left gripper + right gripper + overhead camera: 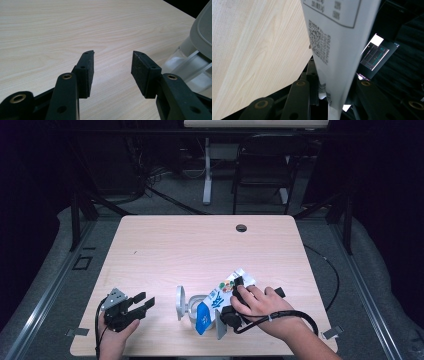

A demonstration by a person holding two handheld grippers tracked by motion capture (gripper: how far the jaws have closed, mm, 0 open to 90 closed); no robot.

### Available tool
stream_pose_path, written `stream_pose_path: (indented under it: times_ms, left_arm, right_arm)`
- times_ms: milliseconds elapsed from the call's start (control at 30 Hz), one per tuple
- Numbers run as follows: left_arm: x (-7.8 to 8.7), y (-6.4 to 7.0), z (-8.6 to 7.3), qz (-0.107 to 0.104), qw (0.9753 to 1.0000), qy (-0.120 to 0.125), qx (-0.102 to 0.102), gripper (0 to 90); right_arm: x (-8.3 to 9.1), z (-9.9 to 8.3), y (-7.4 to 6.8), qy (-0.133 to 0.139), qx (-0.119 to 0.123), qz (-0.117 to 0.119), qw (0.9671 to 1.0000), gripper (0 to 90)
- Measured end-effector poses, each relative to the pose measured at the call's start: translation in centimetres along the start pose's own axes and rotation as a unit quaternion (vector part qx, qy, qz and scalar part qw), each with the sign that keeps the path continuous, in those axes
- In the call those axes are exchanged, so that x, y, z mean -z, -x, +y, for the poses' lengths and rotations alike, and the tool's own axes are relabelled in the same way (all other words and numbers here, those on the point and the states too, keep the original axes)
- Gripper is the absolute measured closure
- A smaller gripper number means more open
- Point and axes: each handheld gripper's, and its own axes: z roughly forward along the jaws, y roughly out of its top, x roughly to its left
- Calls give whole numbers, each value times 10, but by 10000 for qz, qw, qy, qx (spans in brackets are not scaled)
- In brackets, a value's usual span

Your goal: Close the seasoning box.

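Snack pouch (222,297), white and blue printed film, is tilted over a clear container (196,307) near the table's (200,245) front edge; looks light, floppy, crinkly, likely slippery. Right gripper (239,287) pinches its upper sealed edge, jaws closed on the film (337,50); the flat seam is the best hold. Container lid (180,302) stands open. Left gripper (140,302) rests to the left, jaws open, empty, pads (88,72) apart.

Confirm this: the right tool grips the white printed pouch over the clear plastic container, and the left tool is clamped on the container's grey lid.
Not quite. The left tool is open and holds nothing, short of the grey lid, as the left gripper view shows. The right tool does grip the white printed pouch over the clear plastic container.
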Motion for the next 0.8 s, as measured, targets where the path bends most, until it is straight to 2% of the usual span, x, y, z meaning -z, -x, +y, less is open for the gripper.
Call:
stream_pose_path:
  times_ms: [300,800]
  left_arm:
    - [0,0,0,3,10000,10,6,535]
    - [0,0,0,-7,10000,4,7,536]
  right_arm:
    - [1,1,1,-54,71,-34,10000,748]
    - [2,2,1,-1,43,-55,10000,770]
